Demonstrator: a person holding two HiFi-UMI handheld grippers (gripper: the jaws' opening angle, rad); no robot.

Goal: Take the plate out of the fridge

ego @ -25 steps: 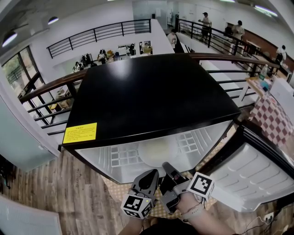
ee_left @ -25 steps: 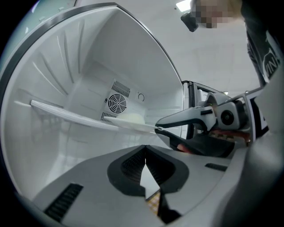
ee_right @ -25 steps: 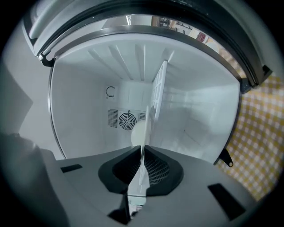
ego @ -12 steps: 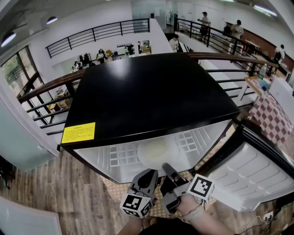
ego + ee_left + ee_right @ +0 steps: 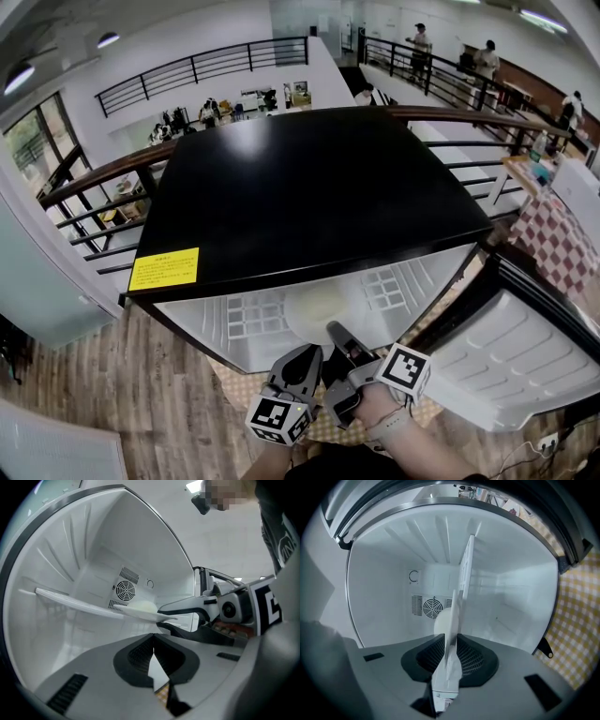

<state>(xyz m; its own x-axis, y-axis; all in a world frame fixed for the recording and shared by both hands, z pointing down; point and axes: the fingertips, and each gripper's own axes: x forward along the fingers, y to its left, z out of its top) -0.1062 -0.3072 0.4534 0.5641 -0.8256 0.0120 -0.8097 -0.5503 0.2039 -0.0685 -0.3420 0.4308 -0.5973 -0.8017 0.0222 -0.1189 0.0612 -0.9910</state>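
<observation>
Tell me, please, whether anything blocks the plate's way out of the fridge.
Nothing visible does: the right gripper grips the plate by its front rim, the door stands wide open, and the left gripper sits shut beside it.

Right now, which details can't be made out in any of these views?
Pale mound on the plate: left gripper view, too blurred to identify.
Yellow label print: head view, too small.
Whether the plate touches the wire shelf: left gripper view, both edge-on, overlapping.
</observation>
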